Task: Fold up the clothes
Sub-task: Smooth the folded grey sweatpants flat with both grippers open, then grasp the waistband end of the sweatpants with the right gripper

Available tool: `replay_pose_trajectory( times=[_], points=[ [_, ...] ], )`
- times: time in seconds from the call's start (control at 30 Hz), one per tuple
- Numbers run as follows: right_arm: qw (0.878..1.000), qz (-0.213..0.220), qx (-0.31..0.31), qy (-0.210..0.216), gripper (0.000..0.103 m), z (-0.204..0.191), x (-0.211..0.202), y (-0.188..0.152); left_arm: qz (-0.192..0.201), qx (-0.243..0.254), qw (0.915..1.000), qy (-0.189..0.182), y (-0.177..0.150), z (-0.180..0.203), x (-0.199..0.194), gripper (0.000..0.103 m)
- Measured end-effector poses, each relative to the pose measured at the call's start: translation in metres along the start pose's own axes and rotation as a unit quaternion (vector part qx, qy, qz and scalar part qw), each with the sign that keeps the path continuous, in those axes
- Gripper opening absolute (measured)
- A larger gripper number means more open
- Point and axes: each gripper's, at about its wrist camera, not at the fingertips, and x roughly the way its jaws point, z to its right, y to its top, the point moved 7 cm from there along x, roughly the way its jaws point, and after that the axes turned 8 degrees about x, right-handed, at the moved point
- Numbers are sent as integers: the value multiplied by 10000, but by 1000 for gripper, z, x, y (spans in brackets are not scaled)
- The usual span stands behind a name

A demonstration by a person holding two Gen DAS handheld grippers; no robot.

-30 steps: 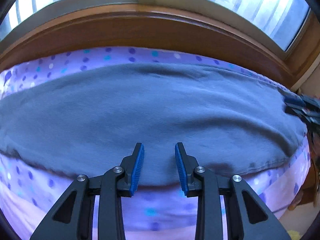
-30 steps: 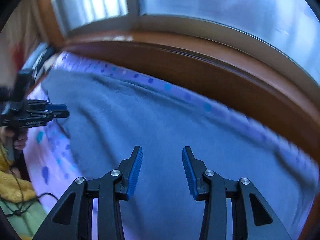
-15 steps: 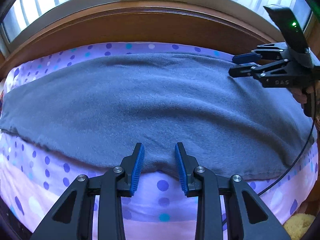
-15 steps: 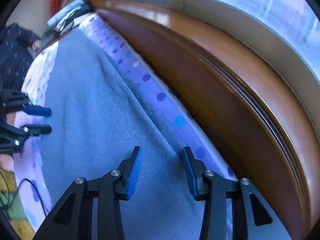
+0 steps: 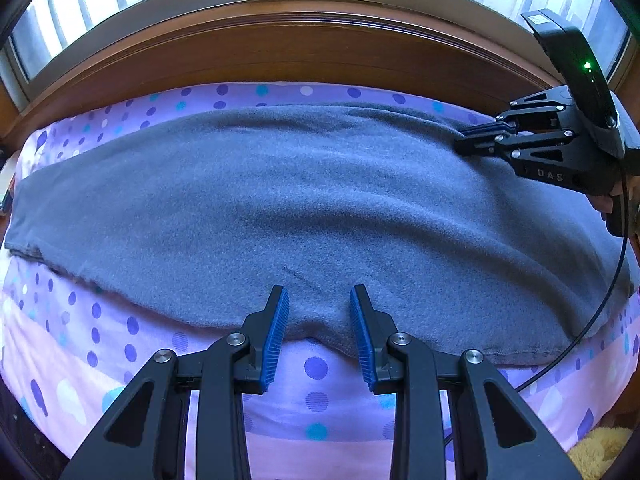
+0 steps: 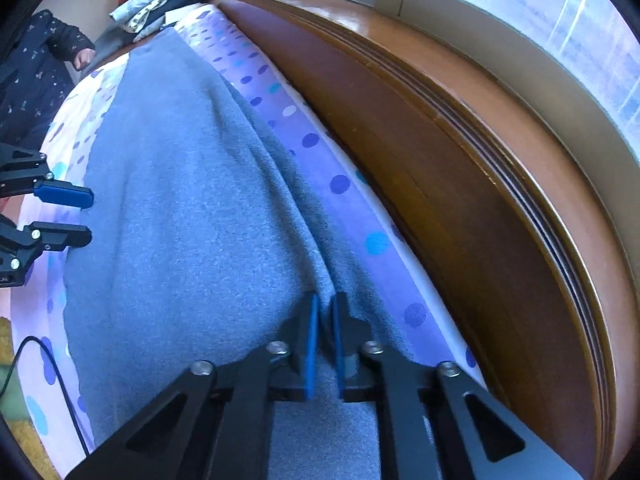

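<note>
A grey fleece garment [image 5: 304,200] lies spread flat across a bed with a purple polka-dot sheet [image 5: 120,320]. My left gripper [image 5: 319,300] is open, its blue pads straddling the garment's near hem. My right gripper [image 6: 325,300] is shut on the garment's [image 6: 180,208] far edge, pinching up a ridge of cloth near the wooden sill. The right gripper also shows in the left wrist view [image 5: 470,139] at the garment's far right corner. The left gripper shows open at the left of the right wrist view [image 6: 82,216].
A wooden window sill [image 5: 320,48] and window run along the far side of the bed. A black cable [image 5: 592,312] hangs from the right gripper. Folded clothes [image 6: 156,4] lie at the bed's far end. A yellow fluffy item [image 5: 600,452] lies by the bed's near right.
My right gripper has dropped onto the garment's far edge and closed on it, raising a fold. My left gripper has stayed open at the near hem.
</note>
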Motion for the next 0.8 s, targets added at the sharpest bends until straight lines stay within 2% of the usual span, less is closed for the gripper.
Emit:
replay_pose_trajectory(
  times=[0.1,0.2,0.4,0.5,0.53,0.6,0.7,0.73,0.8],
  points=[
    [9995,269,117,-117,2,3,-11,3,13,-16,10000,9,0,-1,0,32],
    [9967,564,585,-90,2,19,-22,11,28,-36,10000,29,1,-3,0,32],
    [9977,287,527,-328,2,20,8,12,-28,45,10000,85,3,-1,4,32],
    [9963,353,677,-384,3,22,9,12,18,114,9999,58,5,3,-1,32],
    [9957,360,784,-350,7,24,5,13,61,175,9998,54,6,7,-6,32],
    [9925,453,1056,-426,12,30,-11,12,116,321,9994,5,8,15,-11,32],
    [9810,837,1569,-778,23,42,-58,-2,241,774,9961,-349,3,39,-25,32],
    [9762,934,1753,-876,30,45,-73,-10,285,934,9941,-478,1,47,-30,32],
    [9628,1072,2275,-985,31,45,-108,-41,368,1316,9879,-739,-7,65,-37,32]
  ],
)
